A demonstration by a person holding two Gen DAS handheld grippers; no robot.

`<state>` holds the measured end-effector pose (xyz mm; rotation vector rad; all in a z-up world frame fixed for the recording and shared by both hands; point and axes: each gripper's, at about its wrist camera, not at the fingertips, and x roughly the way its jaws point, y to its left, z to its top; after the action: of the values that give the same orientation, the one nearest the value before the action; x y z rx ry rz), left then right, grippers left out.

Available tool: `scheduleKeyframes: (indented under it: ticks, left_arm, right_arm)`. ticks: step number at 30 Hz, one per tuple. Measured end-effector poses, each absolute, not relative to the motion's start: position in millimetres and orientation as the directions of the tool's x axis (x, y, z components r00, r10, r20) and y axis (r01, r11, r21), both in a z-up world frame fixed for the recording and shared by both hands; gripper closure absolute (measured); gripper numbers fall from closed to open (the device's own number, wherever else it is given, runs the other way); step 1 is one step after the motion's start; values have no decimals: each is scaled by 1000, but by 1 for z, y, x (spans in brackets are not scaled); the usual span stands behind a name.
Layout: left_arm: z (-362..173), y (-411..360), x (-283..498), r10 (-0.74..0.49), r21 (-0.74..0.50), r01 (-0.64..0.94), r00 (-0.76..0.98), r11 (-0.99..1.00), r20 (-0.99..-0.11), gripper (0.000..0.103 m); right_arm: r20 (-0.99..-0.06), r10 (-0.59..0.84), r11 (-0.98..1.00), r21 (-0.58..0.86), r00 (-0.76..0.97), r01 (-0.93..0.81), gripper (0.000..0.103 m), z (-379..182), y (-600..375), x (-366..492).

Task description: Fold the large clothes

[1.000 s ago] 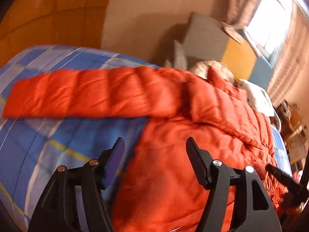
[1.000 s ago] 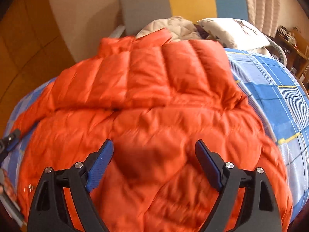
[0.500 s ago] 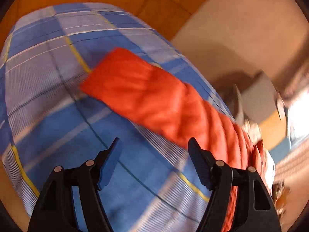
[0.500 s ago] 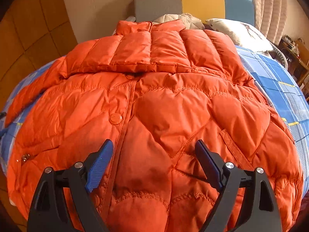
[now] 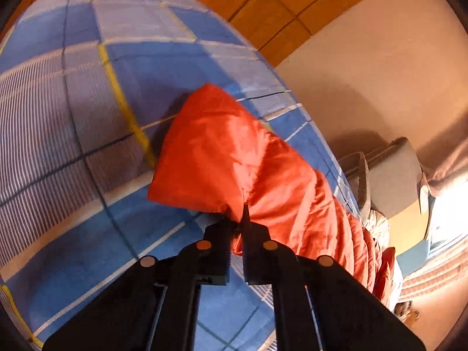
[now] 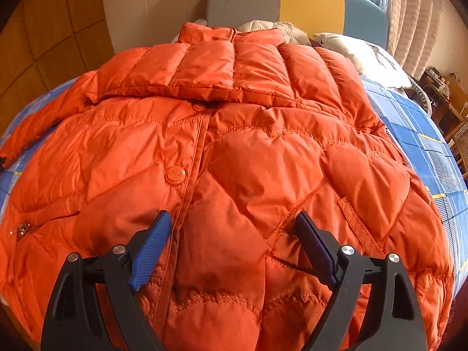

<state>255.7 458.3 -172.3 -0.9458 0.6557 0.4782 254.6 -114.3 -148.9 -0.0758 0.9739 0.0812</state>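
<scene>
An orange puffer jacket (image 6: 234, 152) lies front up on the blue checked bed, collar at the far end, one sleeve folded across the chest. Its other sleeve (image 5: 234, 161) stretches out to the side over the bedsheet. My left gripper (image 5: 238, 222) is shut on the near edge of that sleeve close to the cuff. My right gripper (image 6: 234, 234) is open and empty, hovering just over the lower front of the jacket beside the snap-button placket (image 6: 175, 173).
The blue checked bedsheet (image 5: 73, 102) covers the bed. Pillows (image 6: 359, 55) and a grey, yellow and blue headboard (image 6: 307, 8) stand at the far end. A wooden wall panel (image 6: 44, 44) runs along the left. Furniture (image 6: 447, 93) stands at the right.
My left gripper swung away from the jacket body to the outstretched sleeve, moved in on its cuff end and closed on it. My right gripper stayed open over the jacket front.
</scene>
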Motion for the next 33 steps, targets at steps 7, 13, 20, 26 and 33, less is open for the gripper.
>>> scheduleKeyframes:
  ticks: [7,13,20,26,33]
  left_arm:
    - [-100,395,272,56,-533,-430,813,728,-580,100]
    - [-53,286,306,-148,-489,-130,859,863,-490,100]
    - [-65,140,333,-384,-415,160,748,896,-541,100]
    - [-108,84,343,-428,-390,210,639,896,-639,73]
    - [-113,81,327,-386,-344,198,642,918,-662,53]
  right_arm:
    - [-827,34,994,-29,562,-102,15,-153,-115,255]
    - [-826,46,995,-11,561,-98,15,-154,-117,255]
    - [-828,71,995,21,557,-96,15,-155,-121,257]
    - [-830,105,993,62,547,-96,14,-155,-129,259]
    - [-825,140,990,114,548,-80,15,-150,-137,259]
